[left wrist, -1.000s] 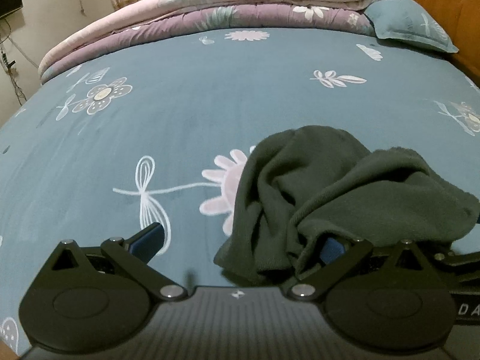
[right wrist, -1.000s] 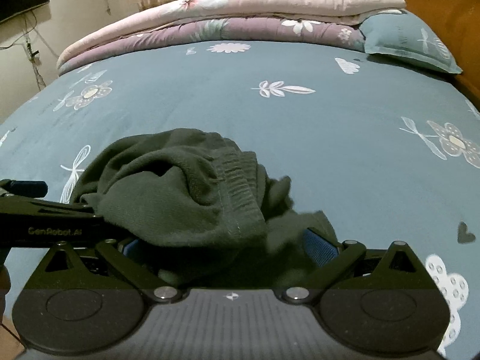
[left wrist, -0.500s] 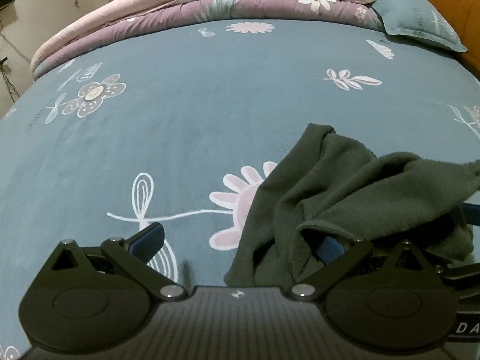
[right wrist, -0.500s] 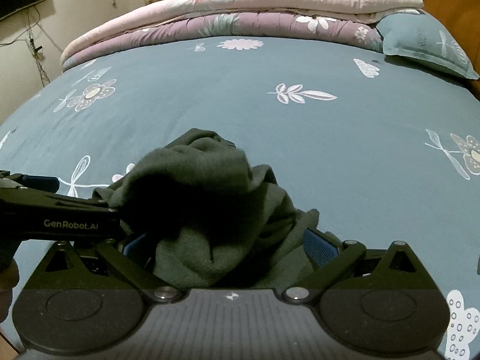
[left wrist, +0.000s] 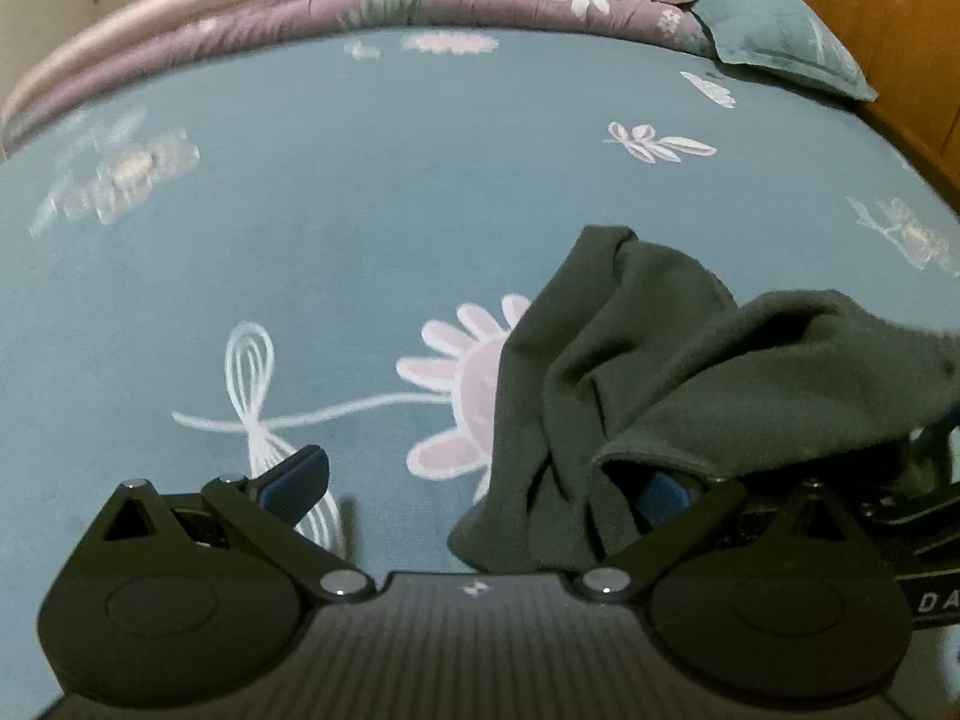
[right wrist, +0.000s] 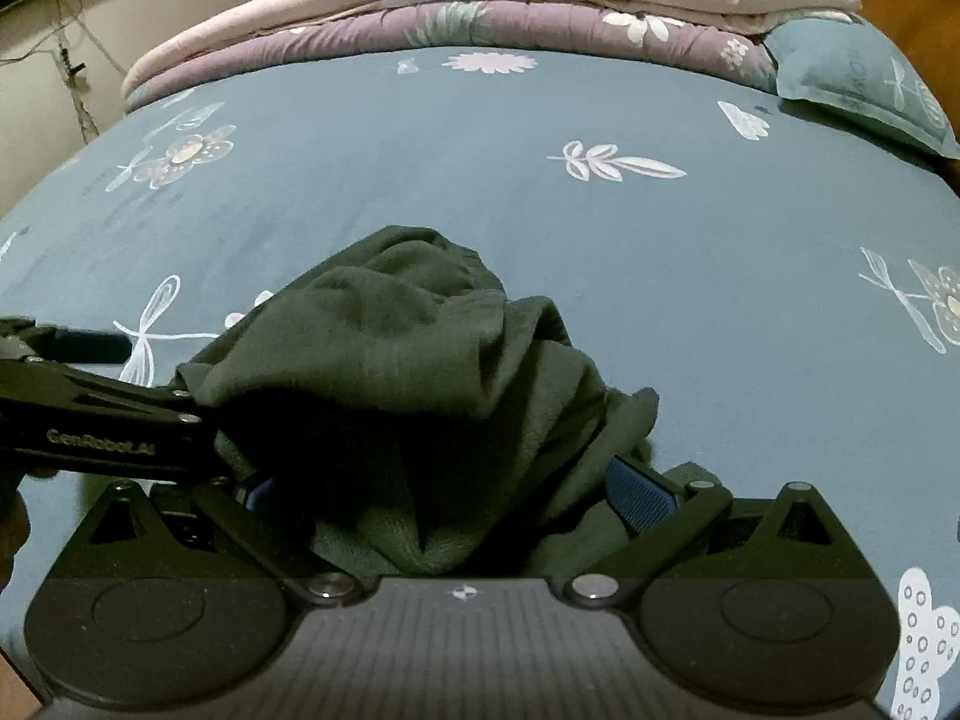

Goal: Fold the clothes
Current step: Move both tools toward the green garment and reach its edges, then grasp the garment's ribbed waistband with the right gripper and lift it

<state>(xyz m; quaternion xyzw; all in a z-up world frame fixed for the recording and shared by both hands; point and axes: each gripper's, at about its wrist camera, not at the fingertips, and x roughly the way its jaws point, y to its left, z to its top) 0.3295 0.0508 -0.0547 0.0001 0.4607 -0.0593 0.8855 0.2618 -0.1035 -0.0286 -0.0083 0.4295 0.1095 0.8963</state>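
A crumpled dark green garment [left wrist: 648, 360] lies bunched on the blue floral bedsheet [left wrist: 360, 240]. In the left wrist view my left gripper [left wrist: 480, 486] is open; one fold drapes over its right fingertip [left wrist: 663, 492], while the left fingertip [left wrist: 297, 477] is bare above the sheet. In the right wrist view the garment [right wrist: 408, 372] is heaped between and over the wide-apart fingers of my right gripper [right wrist: 447, 489], which is open. The left gripper's body [right wrist: 90, 420] reaches in from the left, touching the garment's edge.
Folded pink and purple quilts [right wrist: 480, 6] lie stacked along the far side of the bed. A blue pillow [right wrist: 858, 78] rests at the far right beside a wooden headboard [left wrist: 870, 18]. A wall with cables [right wrist: 66, 66] is at the left.
The garment has been pushed up into a taller heap between the right gripper's fingers. Both grippers have shifted slightly forward over the bed and stay open.
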